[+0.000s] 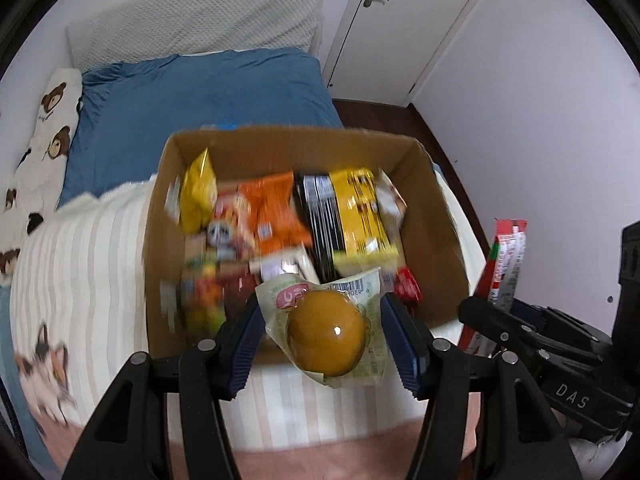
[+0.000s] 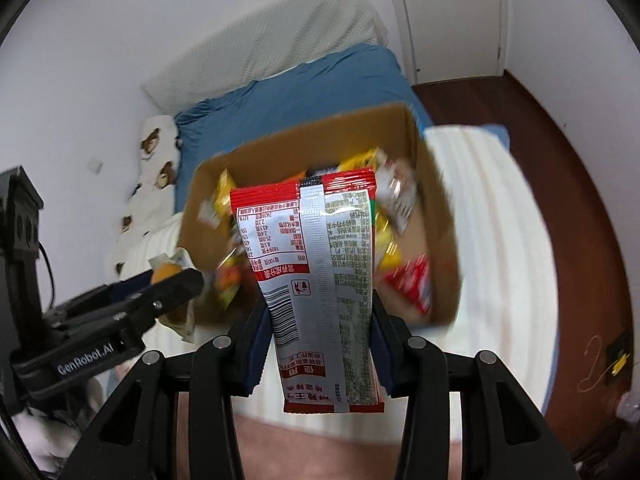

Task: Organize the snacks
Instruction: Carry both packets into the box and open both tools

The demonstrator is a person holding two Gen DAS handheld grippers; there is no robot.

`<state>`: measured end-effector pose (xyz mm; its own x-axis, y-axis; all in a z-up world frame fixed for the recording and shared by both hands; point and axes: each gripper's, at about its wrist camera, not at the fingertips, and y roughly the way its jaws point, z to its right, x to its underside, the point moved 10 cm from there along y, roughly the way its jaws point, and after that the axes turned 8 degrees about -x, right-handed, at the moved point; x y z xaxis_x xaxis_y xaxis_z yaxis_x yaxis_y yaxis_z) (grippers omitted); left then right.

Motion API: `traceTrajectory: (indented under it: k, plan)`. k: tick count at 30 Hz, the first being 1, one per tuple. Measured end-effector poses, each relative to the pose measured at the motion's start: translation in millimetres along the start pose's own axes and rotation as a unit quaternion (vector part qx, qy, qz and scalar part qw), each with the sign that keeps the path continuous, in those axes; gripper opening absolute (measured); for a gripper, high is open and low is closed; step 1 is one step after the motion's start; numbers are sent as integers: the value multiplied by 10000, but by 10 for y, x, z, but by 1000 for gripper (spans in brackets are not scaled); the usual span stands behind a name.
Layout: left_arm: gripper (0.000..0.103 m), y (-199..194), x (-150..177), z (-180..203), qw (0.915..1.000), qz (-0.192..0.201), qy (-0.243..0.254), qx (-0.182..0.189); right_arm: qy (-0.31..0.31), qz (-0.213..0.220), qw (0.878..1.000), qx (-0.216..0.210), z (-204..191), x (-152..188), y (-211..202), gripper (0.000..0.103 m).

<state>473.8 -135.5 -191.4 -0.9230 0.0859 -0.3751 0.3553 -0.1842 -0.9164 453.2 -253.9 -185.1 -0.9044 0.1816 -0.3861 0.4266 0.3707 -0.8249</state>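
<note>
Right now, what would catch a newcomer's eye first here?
Probably the cardboard box on the bed, crammed with bright snack packets. In front of it the left gripper pinches a wrapped round brown snack, while the right gripper grips a tall red-and-silver packet upright over the box's near edge.

White walls (image 1: 520, 80), white door (image 2: 452, 12), dark wood floor (image 2: 540, 128), blue-sheeted bed (image 1: 200, 92)

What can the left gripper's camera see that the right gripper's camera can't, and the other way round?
Only the left wrist view shows the round brown snack face-on between the left gripper fingers, and the cat-print blanket. Only the right wrist view shows the printed back of the red packet in the right gripper, and the wooden floor. Both show the cardboard box of snacks and the blue pillow.
</note>
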Motion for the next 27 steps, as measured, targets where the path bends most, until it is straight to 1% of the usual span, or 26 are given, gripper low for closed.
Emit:
traceTrajectory:
  k: [2, 4, 8, 10, 13, 16, 17, 18, 19, 20, 21, 27]
  plan:
    - [56, 183, -196, 21, 9999, -150, 37, -42, -1, -64, 9998, 168, 123, -175, 123, 46]
    - [56, 404, -348, 36, 9994, -337, 65, -100, 41, -225, 9991, 361, 263, -354, 319, 46]
    - [56, 869, -499, 57, 9967, -792, 96, -157, 96, -539, 9964, 652, 509, -508, 720, 46]
    - [56, 1092, -516, 53, 9946, -1013, 115, -185, 141, -701, 9946, 754, 599, -508, 950, 46]
    - [58, 1366, -514, 54, 9910, -1322, 147, -155, 184, -888, 9925, 821, 710, -470, 1147, 47]
    - [58, 1557, -461, 15, 9865, -1623, 114, -160, 401, -1239, 9887, 746, 815, -388, 1346, 49]
    - [59, 1600, -448, -7, 9853, -1695, 84, -167, 464, -1347, 9871, 732, 838, -350, 1378, 54]
    - [62, 1630, -438, -31, 9848, -1726, 65, -189, 459, -1385, 9863, 771, 855, -327, 1394, 64]
    - [76, 1654, -445, -65, 9848, -1717, 79, -268, 425, -1397, 9862, 786, 856, -326, 1412, 73]
    - [92, 1655, -444, -88, 9850, -1692, 103, -327, 394, -1389, 9866, 758, 837, -327, 1418, 89]
    - [95, 1650, -441, -97, 9854, -1667, 66, -330, 404, -1366, 9875, 674, 810, -324, 1425, 91]
    - [96, 1528, -371, -138, 9869, -1602, -45, -176, 343, -1371, 9870, 771, 753, -335, 1429, 93]
